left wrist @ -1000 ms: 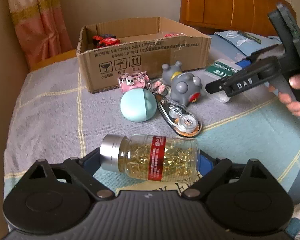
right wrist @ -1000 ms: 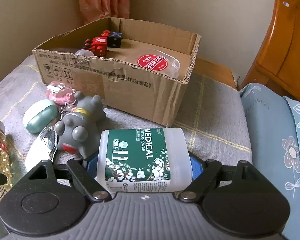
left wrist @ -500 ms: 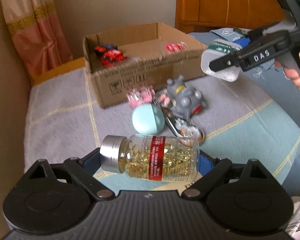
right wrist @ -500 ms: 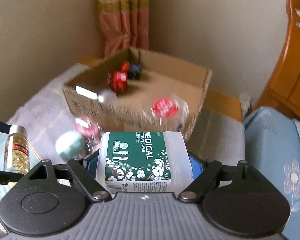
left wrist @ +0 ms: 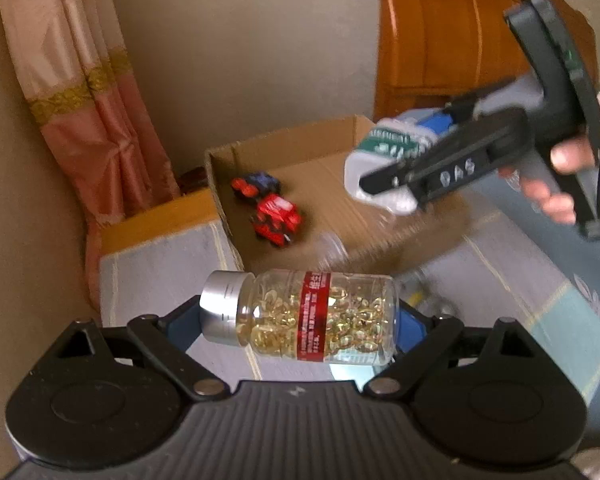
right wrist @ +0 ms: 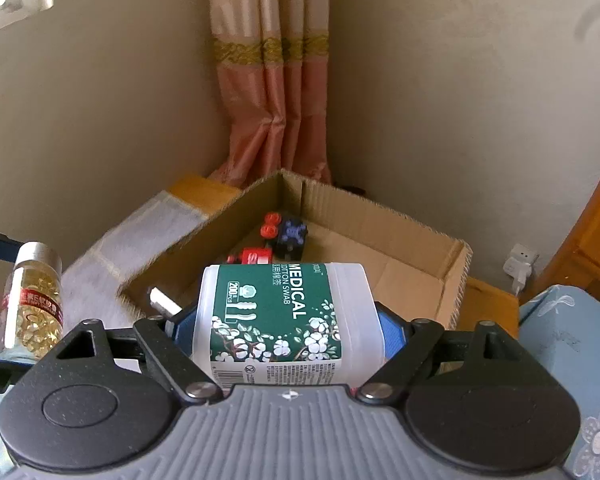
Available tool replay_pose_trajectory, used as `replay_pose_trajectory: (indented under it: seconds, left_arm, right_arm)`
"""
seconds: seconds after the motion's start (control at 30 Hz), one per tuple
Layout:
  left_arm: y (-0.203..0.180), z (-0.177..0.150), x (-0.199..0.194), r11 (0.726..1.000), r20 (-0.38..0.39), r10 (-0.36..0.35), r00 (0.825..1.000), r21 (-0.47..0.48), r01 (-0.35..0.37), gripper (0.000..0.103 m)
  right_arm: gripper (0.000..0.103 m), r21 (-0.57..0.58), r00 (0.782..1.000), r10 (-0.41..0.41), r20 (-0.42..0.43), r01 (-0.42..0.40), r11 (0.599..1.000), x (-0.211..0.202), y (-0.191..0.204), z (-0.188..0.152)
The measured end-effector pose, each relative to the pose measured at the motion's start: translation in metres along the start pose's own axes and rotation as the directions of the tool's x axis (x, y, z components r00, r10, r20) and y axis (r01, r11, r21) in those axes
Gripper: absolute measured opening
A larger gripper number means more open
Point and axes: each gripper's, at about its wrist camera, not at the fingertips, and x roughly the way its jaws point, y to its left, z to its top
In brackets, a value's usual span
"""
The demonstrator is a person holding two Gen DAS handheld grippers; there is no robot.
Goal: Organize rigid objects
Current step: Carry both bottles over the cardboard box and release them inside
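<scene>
Left gripper [left wrist: 300, 320]: jaws clamped on capsule bottle [left wrist: 300, 314], lying sideways, silver cap at 9 o'clock; red label unreadable. Right gripper [right wrist: 288, 328]: jaws closed on cotton swab box [right wrist: 284, 320], label "MEDICAL COTTON SWAB", "200". Cardboard box [right wrist: 412, 236] at 12 o'clock, toy cars [left wrist: 276, 220] inside; near wall blurred.
</scene>
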Motion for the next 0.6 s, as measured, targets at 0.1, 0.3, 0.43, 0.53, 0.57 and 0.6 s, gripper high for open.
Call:
replay_pose_trajectory:
  seconds: [0.1, 0.3, 0.43, 0.53, 0.57, 0.6]
  left_arm:
    - [0.006, 0.02, 0.005, 1.0, 0.008, 0.024, 1.0, 0.001, -0.024, 0.093]
    - [0.012, 0.057, 0.022, 0.999, 0.016, 0.036, 0.999, -0.001, -0.036, 0.093]
    - [0.005, 0.085, 0.042, 0.999, 0.005, 0.036, 0.999, 0.018, -0.036, 0.093]
    - [-0.003, 0.109, 0.06, 0.999, -0.005, 0.027, 1.0, 0.021, -0.027, 0.093]
    - [-0.006, 0.117, 0.066, 0.999, -0.005, 0.022, 1.0, 0.023, -0.022, 0.093]
    - [-0.01, 0.123, 0.07, 1.0, -0.003, 0.018, 1.0, 0.021, -0.018, 0.093]
  right_arm:
    - [0.099, 0.033, 1.0, -0.016, -0.011, 0.016, 0.999, 0.01, -0.004, 0.002]
    - [0.099, 0.057, 1.0, 0.0, -0.023, 0.002, 0.998, 0.004, -0.009, -0.02]
    - [0.099, 0.073, 1.0, -0.007, -0.028, 0.009, 0.997, -0.007, -0.012, -0.033]
    - [0.099, 0.08, 1.0, -0.005, -0.019, 0.006, 0.997, -0.02, -0.013, -0.042]
    - [0.099, 0.082, 1.0, -0.004, -0.014, 0.005, 0.997, -0.024, -0.013, -0.044]
    - [0.1, 0.084, 1.0, -0.009, -0.01, 0.009, 0.996, -0.027, -0.014, -0.046]
